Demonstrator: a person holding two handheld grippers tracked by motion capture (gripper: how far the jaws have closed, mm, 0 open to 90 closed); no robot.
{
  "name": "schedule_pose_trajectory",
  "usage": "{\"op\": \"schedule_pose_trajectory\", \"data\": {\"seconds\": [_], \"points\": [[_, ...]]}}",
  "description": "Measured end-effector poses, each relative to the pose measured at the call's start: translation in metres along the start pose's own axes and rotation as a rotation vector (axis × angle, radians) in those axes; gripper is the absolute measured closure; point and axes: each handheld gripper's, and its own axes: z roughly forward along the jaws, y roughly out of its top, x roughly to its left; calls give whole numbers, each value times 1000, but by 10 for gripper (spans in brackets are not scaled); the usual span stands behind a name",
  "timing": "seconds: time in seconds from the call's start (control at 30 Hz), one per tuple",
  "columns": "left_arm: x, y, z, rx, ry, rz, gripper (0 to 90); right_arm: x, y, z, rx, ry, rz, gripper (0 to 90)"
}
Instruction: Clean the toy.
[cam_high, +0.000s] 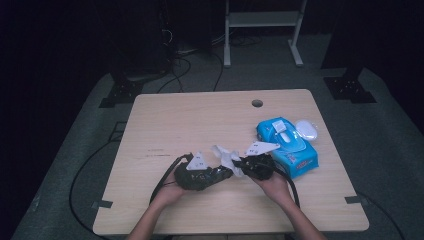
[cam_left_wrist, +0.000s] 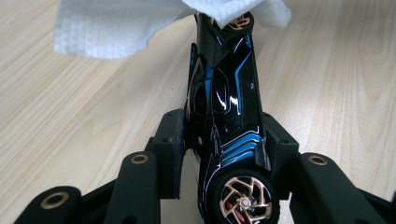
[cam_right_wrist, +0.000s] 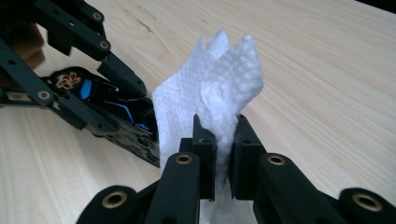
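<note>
Near the table's (cam_high: 165, 115) front edge, the left gripper (cam_left_wrist: 219, 149) clamps a glossy black toy car (cam_left_wrist: 224, 107) with blue stripes by its sides. Its long axis runs straight out from the jaws, toward the right gripper (cam_right_wrist: 218, 140), one copper-spoked wheel (cam_left_wrist: 243, 201) nearest the camera. That gripper pinches a crumpled white wipe (cam_right_wrist: 210, 88), which touches the car's far end. A blue wipes pack (cam_high: 290, 145) lies just beside it.
</note>
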Motion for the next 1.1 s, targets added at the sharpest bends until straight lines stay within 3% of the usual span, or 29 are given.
{"op": "schedule_pose_trajectory", "data": {"seconds": [0.2,0.43,0.63,0.8,1.1], "points": [[0,0,1,1,2,-1,576,7,3,1,-20,41,-4,822],[0,0,0,6,3,0,577,-6,-5,0,1,8,35,822],[1,1,0,12,-1,-2,577,-3,0,-1,-23,21,36,822],[5,-3,-6,21,-2,0,581,-14,-4,-9,-49,-11,88,823],[9,-1,-9,53,-4,1,579,-11,-6,-2,-35,20,95,821]]}}
